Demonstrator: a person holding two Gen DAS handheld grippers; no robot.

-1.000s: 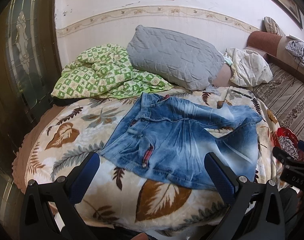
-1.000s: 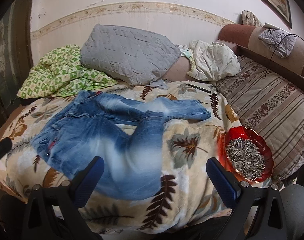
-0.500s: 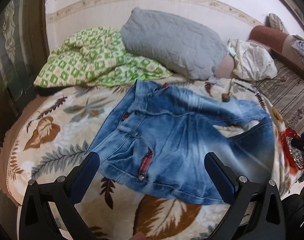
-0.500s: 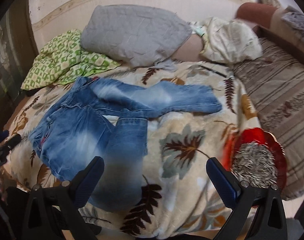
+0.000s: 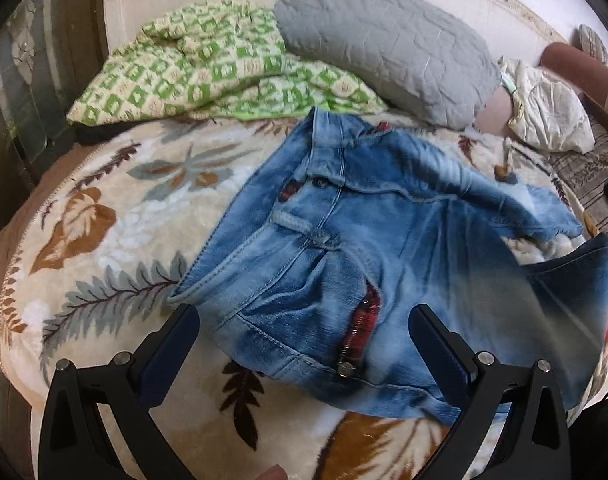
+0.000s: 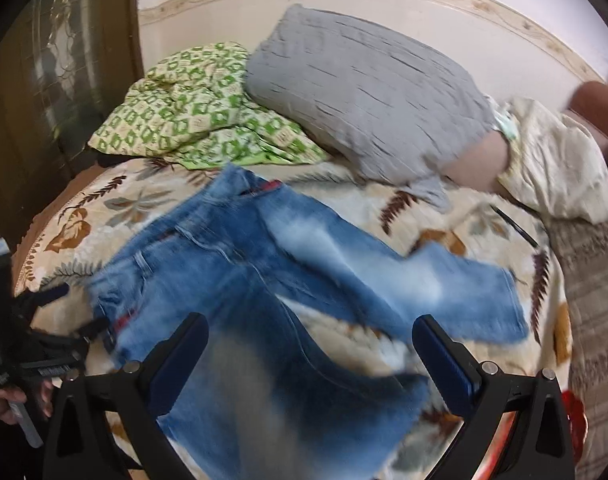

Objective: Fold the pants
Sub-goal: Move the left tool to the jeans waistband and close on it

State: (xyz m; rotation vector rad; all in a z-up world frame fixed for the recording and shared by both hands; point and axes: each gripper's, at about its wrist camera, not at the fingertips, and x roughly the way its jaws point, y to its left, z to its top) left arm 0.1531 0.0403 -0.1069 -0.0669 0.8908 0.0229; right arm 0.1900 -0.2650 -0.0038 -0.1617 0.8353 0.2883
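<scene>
Faded blue jeans (image 5: 384,248) lie spread on a leaf-patterned blanket (image 5: 104,240), waist toward the left, legs splayed to the right. My left gripper (image 5: 304,328) hovers open over the waistband and the red-trimmed pocket, nothing between its fingers. In the right wrist view the jeans (image 6: 288,280) fill the middle, one leg reaching right and the other hanging toward the bed's near edge. My right gripper (image 6: 310,344) is open above the near leg, holding nothing. The left gripper (image 6: 44,356) shows at the left edge there, at the waist, in a person's hand.
A green checked quilt (image 5: 208,68) and a grey pillow (image 5: 384,44) lie behind the jeans against the wall. A cream bundle (image 5: 544,112) sits at the back right. A red dish (image 6: 576,412) of seeds is at the bed's right edge. A dark door (image 6: 56,100) stands left.
Both grippers have moved in closer and lower over the jeans. The right view has swung left, so the red dish is now almost out of frame. The jeans lie as before.
</scene>
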